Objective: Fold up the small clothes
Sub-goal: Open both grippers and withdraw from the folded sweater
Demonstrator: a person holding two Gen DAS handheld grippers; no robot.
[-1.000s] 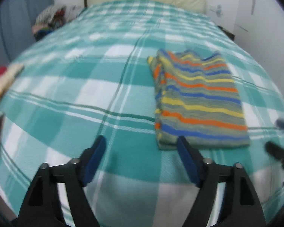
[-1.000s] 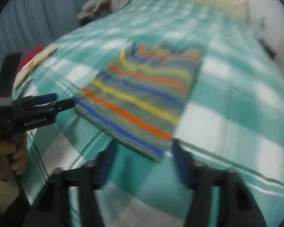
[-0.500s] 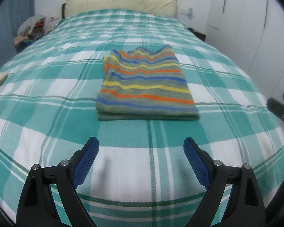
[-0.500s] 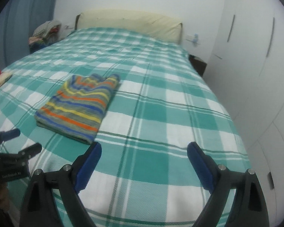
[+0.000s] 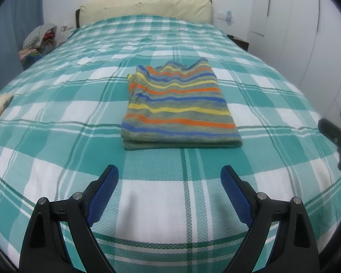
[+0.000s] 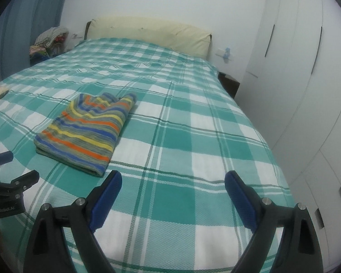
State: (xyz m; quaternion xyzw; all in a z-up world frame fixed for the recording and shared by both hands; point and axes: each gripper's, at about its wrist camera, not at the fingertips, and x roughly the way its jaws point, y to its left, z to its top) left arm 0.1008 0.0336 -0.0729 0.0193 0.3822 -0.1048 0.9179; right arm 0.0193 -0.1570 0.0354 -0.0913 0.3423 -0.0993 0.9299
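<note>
Closest in the left wrist view is the left gripper [image 5: 169,183] with its black arms and blue pads spread wide apart and nothing between them, only the teal and white checked bedspread [image 5: 56,118] below. Straight ahead at twelve o'clock, a short way up the bed and not touching the pads, lies the folded knit top with orange, yellow and blue stripes [image 5: 179,107]. Its fold edge faces the left gripper and its long side runs away toward the cream headboard [image 5: 145,4]. In the right wrist view the right gripper [image 6: 172,185] is also wide apart and empty, and the top lies off at about ten o'clock. So the left gripper looks better lined up with it. The top already looks neatly folded. Farthest back at ten o'clock is a heap of mixed clothes [image 5: 37,43].
</note>
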